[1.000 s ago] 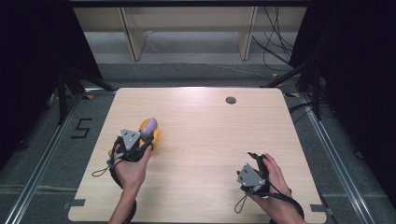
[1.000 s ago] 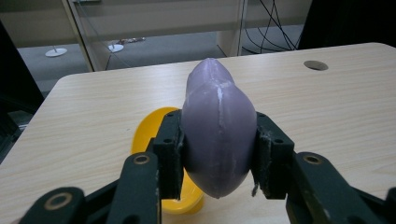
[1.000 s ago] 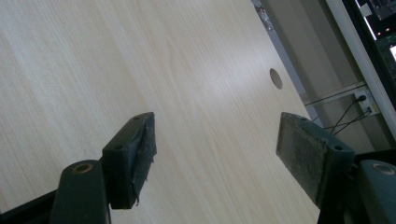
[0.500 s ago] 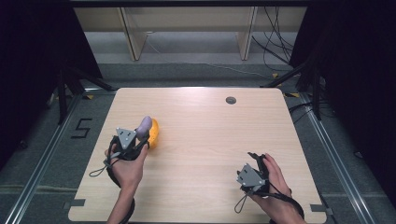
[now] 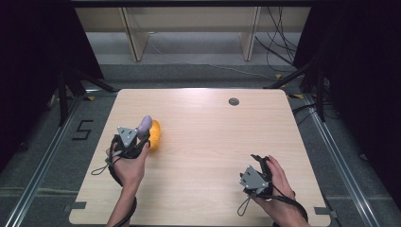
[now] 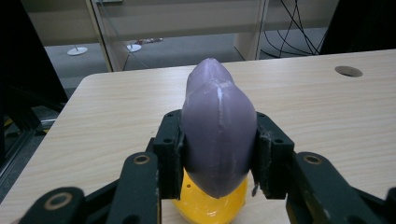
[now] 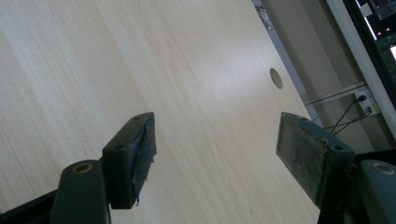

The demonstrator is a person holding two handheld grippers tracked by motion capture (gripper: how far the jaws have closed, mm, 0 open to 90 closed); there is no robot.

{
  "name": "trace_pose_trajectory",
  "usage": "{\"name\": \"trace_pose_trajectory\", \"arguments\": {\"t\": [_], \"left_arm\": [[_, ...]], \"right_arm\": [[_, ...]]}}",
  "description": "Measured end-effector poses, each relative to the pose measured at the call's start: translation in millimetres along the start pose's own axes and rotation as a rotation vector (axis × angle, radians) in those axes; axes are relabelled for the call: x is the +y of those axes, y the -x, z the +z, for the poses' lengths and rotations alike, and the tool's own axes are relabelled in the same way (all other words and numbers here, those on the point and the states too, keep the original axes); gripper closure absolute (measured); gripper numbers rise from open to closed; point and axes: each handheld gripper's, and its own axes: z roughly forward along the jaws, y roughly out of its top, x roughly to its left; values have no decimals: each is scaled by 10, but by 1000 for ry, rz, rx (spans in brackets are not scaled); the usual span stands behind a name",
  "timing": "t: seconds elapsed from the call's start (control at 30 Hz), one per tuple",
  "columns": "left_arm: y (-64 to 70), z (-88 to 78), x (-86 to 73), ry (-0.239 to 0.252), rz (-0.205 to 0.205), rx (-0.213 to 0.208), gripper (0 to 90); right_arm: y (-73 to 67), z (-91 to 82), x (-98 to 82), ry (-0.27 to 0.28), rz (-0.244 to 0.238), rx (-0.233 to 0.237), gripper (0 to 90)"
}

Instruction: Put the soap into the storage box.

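Observation:
A pale purple, egg-shaped piece (image 6: 218, 135) is clamped between the black jaws of my left gripper (image 6: 218, 154). It sits on top of a yellow rounded piece (image 6: 210, 207) on the wooden table. From the high view the left gripper (image 5: 137, 138) is at the table's left side, with the purple piece (image 5: 145, 125) against the yellow piece (image 5: 154, 134). My right gripper (image 5: 259, 166) rests near the front right of the table. Its jaws stand wide apart in the right gripper view, gripper (image 7: 219, 154) holding nothing.
The light wooden table (image 5: 208, 142) has a round cable hole (image 5: 233, 101) near its far edge, also seen as a hole (image 6: 348, 71) in the left gripper view. Shelving legs and cables stand on the floor beyond the table. Dark frames flank both sides.
My left gripper has shifted slightly toward the front left with the purple piece, and the yellow piece moved with it. The right gripper has stayed put.

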Motion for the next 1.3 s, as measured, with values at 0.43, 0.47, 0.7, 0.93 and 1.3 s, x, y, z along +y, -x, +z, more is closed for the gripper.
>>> {"name": "trace_pose_trajectory", "arguments": {"t": [0.43, 0.47, 0.7, 0.93, 1.3], "left_arm": [[-23, 165, -21, -21, 12, 24, 589], [-22, 185, -28, -23, 7, 29, 589], [-46, 391, -115, -67, 22, 54, 588], [-47, 530, -173, -99, 36, 70, 586], [-53, 574, -96, -162, 31, 16, 456]], "right_arm": [[-3, 2, 1, 0, 0, 0, 292], [-13, 2, 4, 4, 12, 5, 292], [-14, 3, 4, 5, 13, 8, 292], [-15, 9, 2, 4, 18, 25, 292], [-19, 4, 6, 8, 10, 17, 292]]}}
